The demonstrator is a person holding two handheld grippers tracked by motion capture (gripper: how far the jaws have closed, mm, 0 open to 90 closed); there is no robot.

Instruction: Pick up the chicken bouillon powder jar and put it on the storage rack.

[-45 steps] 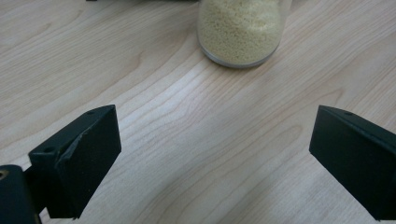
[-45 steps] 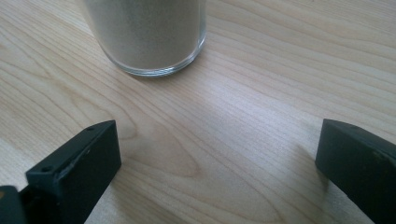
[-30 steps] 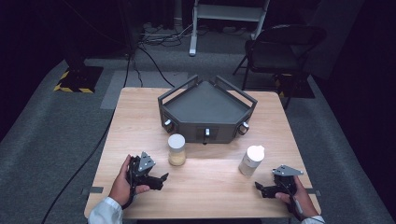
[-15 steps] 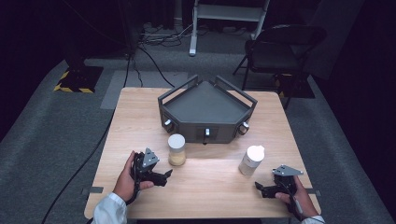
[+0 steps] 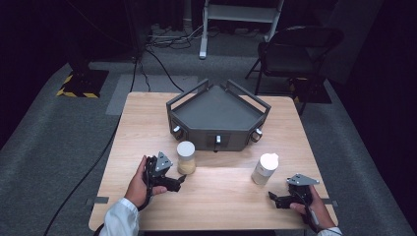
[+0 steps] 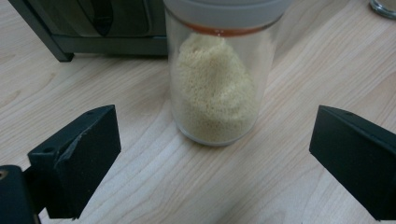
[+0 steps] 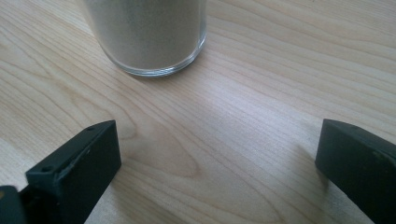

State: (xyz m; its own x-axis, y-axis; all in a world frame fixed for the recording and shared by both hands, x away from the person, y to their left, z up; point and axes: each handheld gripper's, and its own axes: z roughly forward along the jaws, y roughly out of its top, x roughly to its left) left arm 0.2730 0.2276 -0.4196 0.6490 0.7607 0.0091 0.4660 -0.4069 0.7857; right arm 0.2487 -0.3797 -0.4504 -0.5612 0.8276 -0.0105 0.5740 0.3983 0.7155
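A clear jar of pale yellow grains (image 5: pixel 186 157) with a white lid stands on the wooden table (image 5: pixel 221 209), in front of the dark tray. My left gripper (image 5: pixel 181 183) lies just left of it, open. In the left gripper view the jar (image 6: pixel 215 88) stands upright between and a little beyond the wide-apart jaws of the left gripper (image 6: pixel 215 158). A second jar with whitish contents (image 5: pixel 264 168) stands to the right. My right gripper (image 5: pixel 272 198) rests near the front right edge, open and pointing at it. The right gripper view has that jar's base (image 7: pixel 147 32) ahead of the right gripper (image 7: pixel 217 163).
A dark grey tray with raised rails (image 5: pixel 216 141) occupies the far middle of the table. A black folding chair (image 5: pixel 295 49) and floor cables lie beyond the table. Bare wood stretches between the two jars along the front edge.
My left gripper has slid a little to the right, closer to the yellow-grain jar. The right gripper and both jars have stayed where they were.
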